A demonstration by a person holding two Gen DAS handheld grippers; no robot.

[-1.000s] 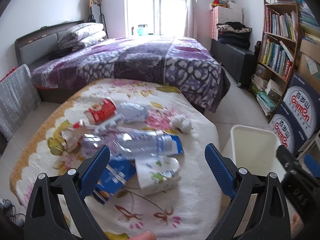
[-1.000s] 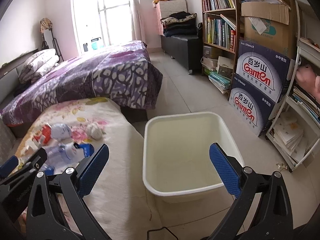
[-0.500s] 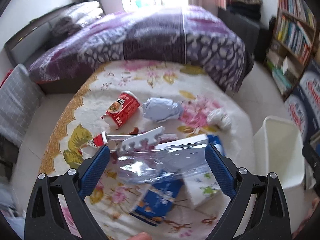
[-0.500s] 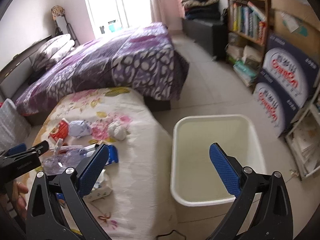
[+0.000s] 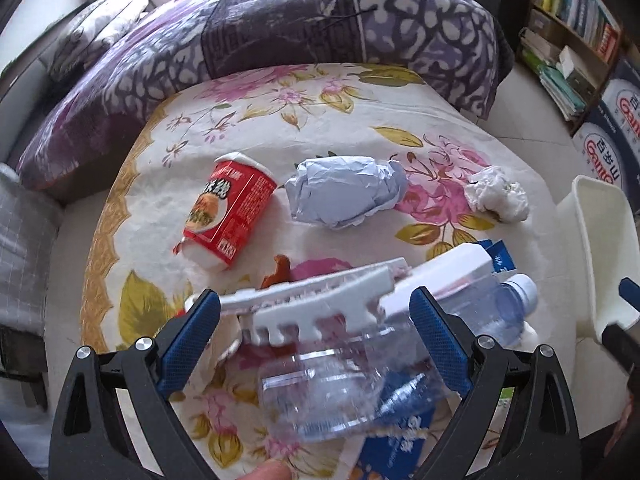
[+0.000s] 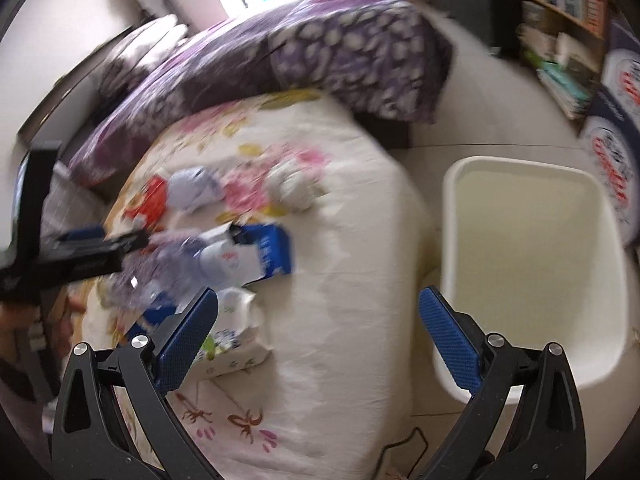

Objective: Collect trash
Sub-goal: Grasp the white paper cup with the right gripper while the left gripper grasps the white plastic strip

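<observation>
Trash lies on a floral-covered round table [image 5: 344, 92]: a red snack cup [image 5: 228, 210] on its side, a crumpled pale blue paper [image 5: 346, 196], a white tissue wad [image 5: 498, 194], a white toothed plastic piece [image 5: 320, 306], a clear crushed bottle [image 5: 360, 372] and a blue carton [image 5: 400, 444]. My left gripper [image 5: 316, 344] is open, low over the bottle and plastic piece. My right gripper [image 6: 318, 336] is open above the table's right edge, beside the empty white bin [image 6: 532, 264]. The left gripper [image 6: 86, 256] shows at the left of the right wrist view.
A bed with a purple quilt [image 5: 320, 12] stands behind the table. A bookshelf [image 5: 576, 20] and printed cartons [image 5: 608, 148] line the right wall. The bin's corner [image 5: 600, 248] shows at the right of the left wrist view. A grey cushion [image 5: 20, 240] sits at the left.
My left gripper has dropped closer to the trash, now over the bottle. My right gripper has swung left from over the bin toward the table.
</observation>
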